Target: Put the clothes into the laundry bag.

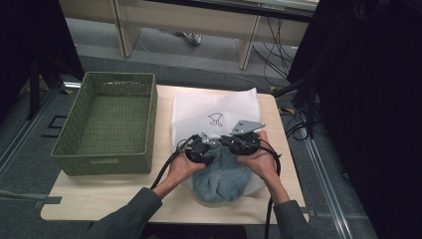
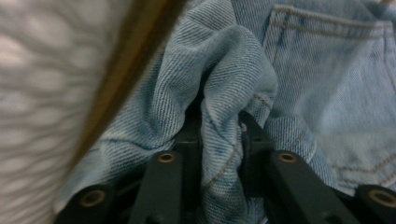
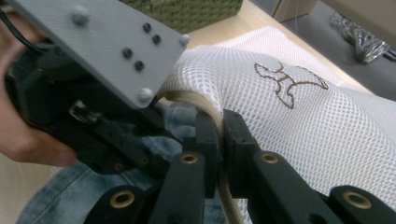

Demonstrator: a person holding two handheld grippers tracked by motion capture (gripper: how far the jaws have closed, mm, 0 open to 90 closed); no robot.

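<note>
High view: jeans [image 1: 221, 177] half inside mesh bag [image 1: 214, 112].

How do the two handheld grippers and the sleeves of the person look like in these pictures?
Each gripper, the left gripper and the right gripper, has a black body, a grey three-cornered plate with small dark screws, and a black cable trailing back along the forearm. The jaws are black bars with brass-coloured ringed holes at the joints. The sleeves are dark grey-green and long.
</note>
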